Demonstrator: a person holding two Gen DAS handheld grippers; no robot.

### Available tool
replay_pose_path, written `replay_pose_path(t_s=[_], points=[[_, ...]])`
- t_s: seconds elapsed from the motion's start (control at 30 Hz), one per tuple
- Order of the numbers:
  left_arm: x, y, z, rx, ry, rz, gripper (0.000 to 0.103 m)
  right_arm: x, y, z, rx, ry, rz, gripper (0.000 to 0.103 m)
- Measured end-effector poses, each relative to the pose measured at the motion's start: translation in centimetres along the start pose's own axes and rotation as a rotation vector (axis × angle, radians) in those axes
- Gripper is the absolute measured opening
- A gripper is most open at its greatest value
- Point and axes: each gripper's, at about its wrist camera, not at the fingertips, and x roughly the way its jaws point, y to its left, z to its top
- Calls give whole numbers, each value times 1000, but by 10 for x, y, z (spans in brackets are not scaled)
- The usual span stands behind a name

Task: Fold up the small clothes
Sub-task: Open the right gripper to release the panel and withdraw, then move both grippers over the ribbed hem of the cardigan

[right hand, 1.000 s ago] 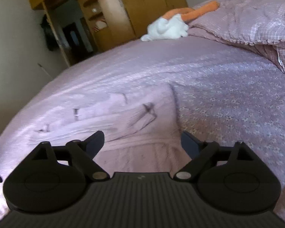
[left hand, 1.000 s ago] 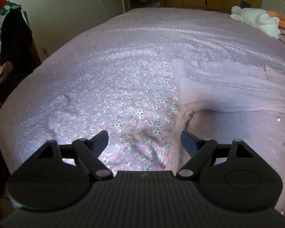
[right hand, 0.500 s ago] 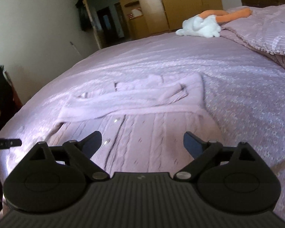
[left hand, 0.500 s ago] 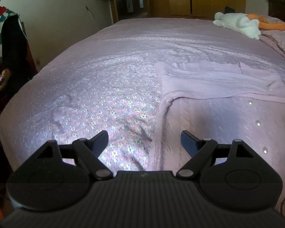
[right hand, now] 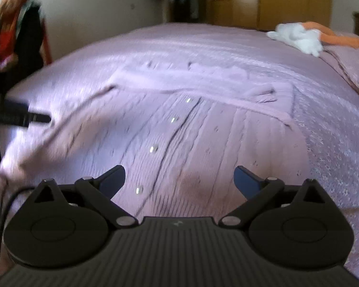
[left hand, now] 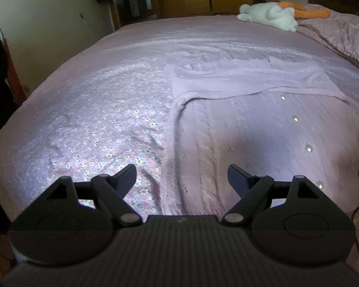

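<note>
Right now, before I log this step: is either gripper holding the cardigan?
Left gripper: open, holding nothing, above the cardigan's left edge.
Right gripper: open, holding nothing, above its button row.

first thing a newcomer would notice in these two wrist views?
The lilac knit cardigan spread flat on the bed, its sleeves folded across the top and a row of shiny buttons running down the middle. Both tools, left and right, hang open just above its near hem, holding nothing. Far back by the pillow end lies a white plush toy.
</note>
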Motion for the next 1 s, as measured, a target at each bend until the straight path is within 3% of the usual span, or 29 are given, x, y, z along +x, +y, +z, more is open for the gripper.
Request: replay_pose_path(t_s=[0.27,0.47,0.6,0.73,0.87,1.0], points=[[4,-11,-19,57,53,-30,84,9,-3,-25,-140,155,10,100],[12,-12,-30,39,102,-28,85,41,-3,-47,-163,294,-6,101],[12,-13,-32,50,106,-47,85,62,4,-53,-211,332,-48,103],[11,-17,-33,65,110,-97,85,80,9,-42,-213,306,-128,103],[9,-31,-36,143,115,-106,86,84,19,-39,-235,233,-202,103],[7,-44,-41,230,116,-105,86,73,8,-32,-149,155,-224,102]])
